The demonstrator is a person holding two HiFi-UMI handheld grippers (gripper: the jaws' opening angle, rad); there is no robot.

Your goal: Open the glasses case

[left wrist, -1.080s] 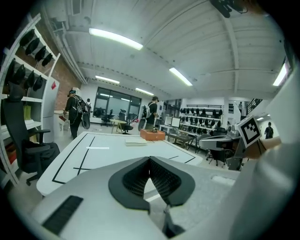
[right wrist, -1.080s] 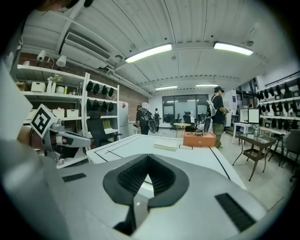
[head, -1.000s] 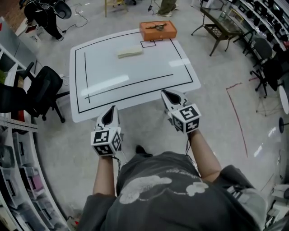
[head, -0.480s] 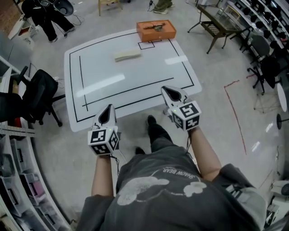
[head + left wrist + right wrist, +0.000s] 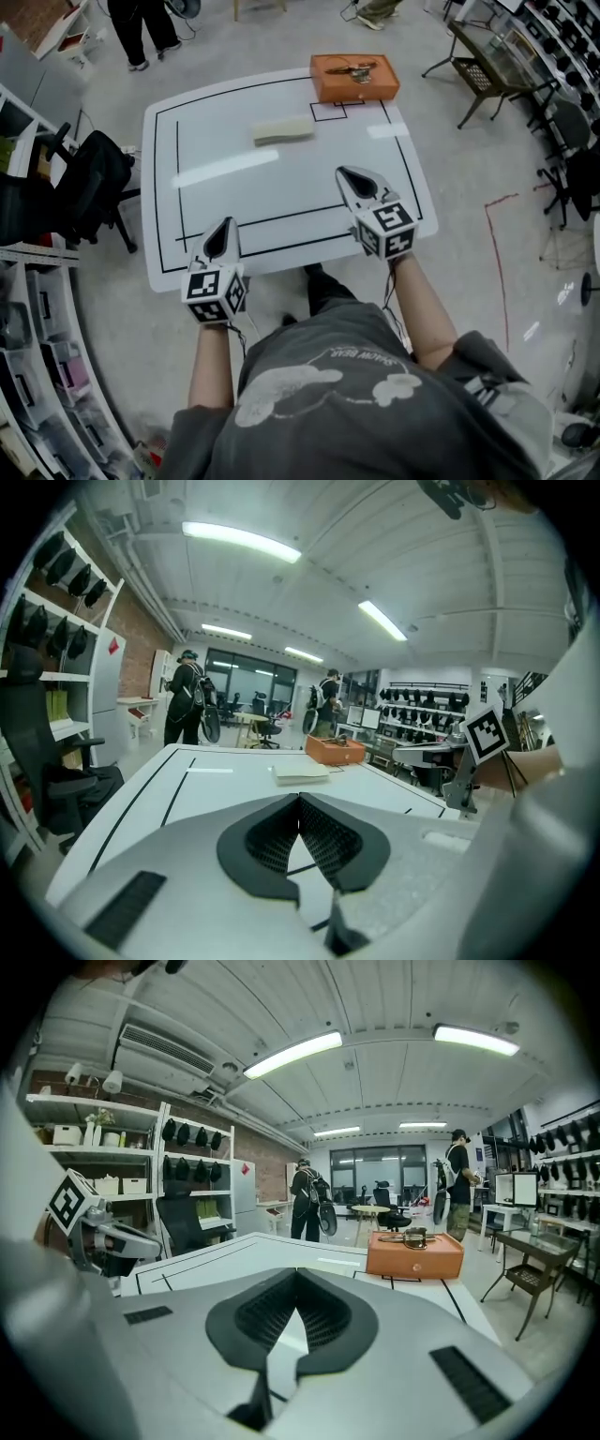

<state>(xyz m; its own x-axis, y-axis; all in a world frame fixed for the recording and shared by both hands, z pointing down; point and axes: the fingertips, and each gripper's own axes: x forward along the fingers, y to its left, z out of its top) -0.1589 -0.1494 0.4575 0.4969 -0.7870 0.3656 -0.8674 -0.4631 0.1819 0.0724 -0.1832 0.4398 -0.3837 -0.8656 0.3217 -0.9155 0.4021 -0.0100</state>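
Tongs, two pairs, both pinched shut on nothing: left tongs [image 5: 223, 228] at the near edge of the table [image 5: 234, 202], right tongs [image 5: 352, 178] over its near right part. Table: white, black lines. Orange box [image 5: 354, 77]: table's far right edge. Glasses case [image 5: 282, 130]: cream, closed, on the table's far half, well apart from both tongs.

Grey concrete floor [image 5: 469, 281], red tape line [image 5: 495, 267] at right. Black office chair [image 5: 94, 178] and shelving [image 5: 37, 347] along left edge. Metal bench [image 5: 487, 56] upper right. Ceiling strip lights [image 5: 291, 1054] on.
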